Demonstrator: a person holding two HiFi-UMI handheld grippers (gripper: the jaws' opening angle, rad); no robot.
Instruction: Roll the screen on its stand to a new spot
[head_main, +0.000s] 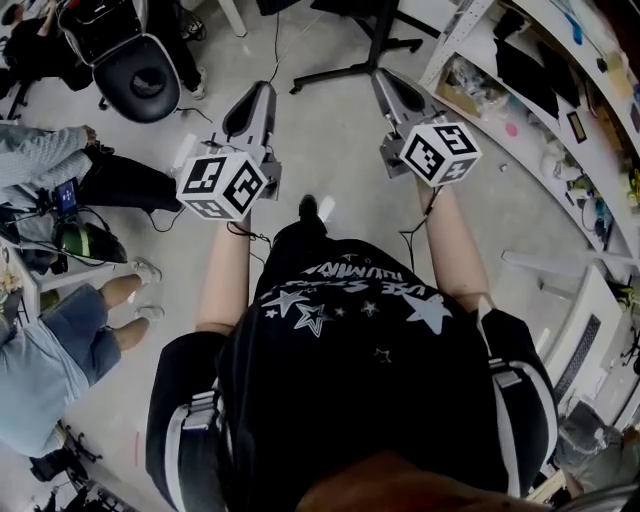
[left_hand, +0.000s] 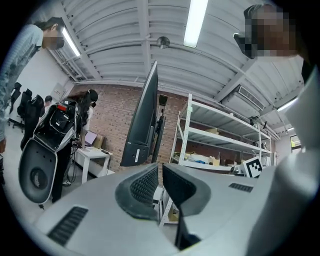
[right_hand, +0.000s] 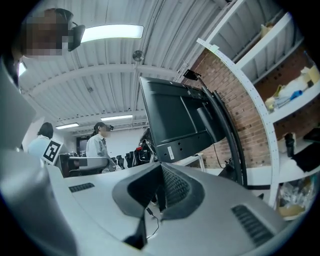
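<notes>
Left gripper (left_hand: 160, 171): fingers clenched, empty.
Screen (left_hand: 143, 117): upright on stand, 12 o'clock of both grippers, apart from them.
Stand (head_main: 345, 72): feet on floor, 12 o'clock.
Right gripper (right_hand: 159, 181): fingers clenched, empty.

**Desk:** How much of the stand (head_main: 372, 62) shows from the head view?

**Photographer:** Only its legs. The top edge cuts off the pole.

**Desk:** And the right gripper view?

**Photographer:** The screen (right_hand: 175, 120) is there, but the right gripper (right_hand: 159, 171) hides its foot. The label (right_hand: 170, 153) is too small to read.
</notes>
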